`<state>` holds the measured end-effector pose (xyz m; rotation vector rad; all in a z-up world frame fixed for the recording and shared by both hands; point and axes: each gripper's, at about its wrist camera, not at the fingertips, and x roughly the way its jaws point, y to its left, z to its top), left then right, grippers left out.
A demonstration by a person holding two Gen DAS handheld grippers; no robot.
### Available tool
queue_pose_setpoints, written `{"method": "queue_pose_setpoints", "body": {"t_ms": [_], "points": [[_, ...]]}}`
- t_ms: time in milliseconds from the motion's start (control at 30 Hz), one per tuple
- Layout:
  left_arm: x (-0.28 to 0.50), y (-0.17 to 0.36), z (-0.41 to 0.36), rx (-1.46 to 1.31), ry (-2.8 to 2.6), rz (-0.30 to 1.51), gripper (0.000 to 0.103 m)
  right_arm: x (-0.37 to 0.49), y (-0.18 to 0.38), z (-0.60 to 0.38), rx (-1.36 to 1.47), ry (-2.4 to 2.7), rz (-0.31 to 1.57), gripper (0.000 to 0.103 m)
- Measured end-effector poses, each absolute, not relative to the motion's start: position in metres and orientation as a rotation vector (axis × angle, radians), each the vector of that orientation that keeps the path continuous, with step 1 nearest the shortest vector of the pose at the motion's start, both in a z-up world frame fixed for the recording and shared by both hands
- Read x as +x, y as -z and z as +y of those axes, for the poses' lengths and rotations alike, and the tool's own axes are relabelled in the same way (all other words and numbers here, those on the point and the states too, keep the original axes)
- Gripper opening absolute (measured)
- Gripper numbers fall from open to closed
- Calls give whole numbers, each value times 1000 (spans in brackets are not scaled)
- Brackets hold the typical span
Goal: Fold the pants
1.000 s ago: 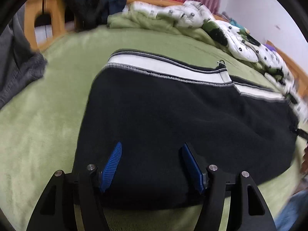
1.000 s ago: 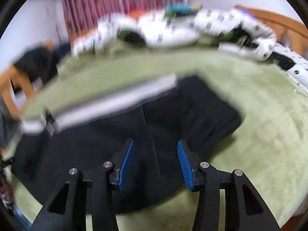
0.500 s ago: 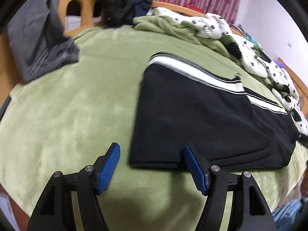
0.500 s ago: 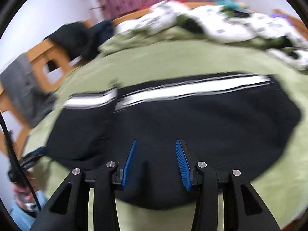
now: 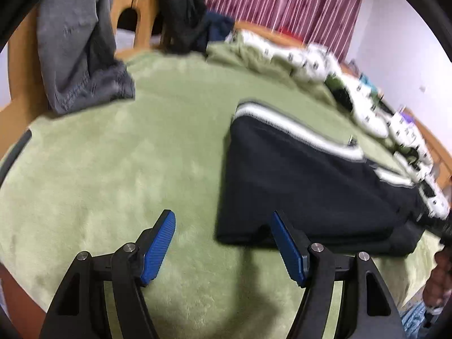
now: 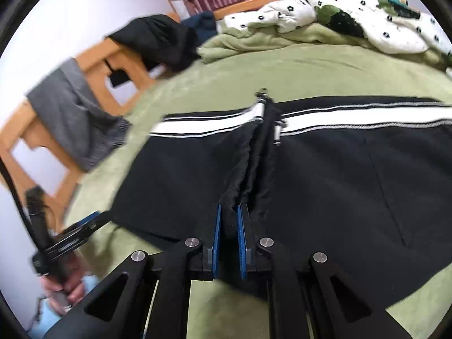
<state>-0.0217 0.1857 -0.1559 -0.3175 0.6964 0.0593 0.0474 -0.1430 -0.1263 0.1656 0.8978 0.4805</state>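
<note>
**Black fleece pinched at one point only: risks to the fold**

Black track pants (image 6: 353, 186) with a white side stripe (image 6: 353, 118) are spread lengthwise on the green blanket (image 5: 113, 169) of the bed, apparently already doubled leg on leg. A ridge of the dark fabric is nipped between the nearly closed jaws of the right gripper (image 6: 229, 226), at the near edge where a bunched seam rises. The left gripper (image 5: 223, 240) is held with its jaws wide and nothing between them, just off the corner of the pants, over bare blanket.

Several failures can be judged likely. Only a small pinch of thick fleece is held by the right jaws, so the cloth could slip out when it is lifted, or only the top layer could be raised and the doubled legs pulled apart. With one end unsupported, the garment would be dragged across the plush blanket rather than folded, and the stripe edges would be skewed. If the left jaws are closed where they are, blanket pile might be caught instead of the pants corner. A small metal zip pull (image 6: 262, 91) at the far edge could snag. Motion blur in the left wrist view suggests quick movement, which would worsen any misalignment.
</note>
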Motion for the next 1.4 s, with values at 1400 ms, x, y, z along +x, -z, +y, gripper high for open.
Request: {"method": "queue_pose_setpoints", "body": {"t_ms": [1400], "points": [[22, 174, 160, -307, -20, 894, 70, 83, 168, -159, 34, -352, 935, 38]]}}
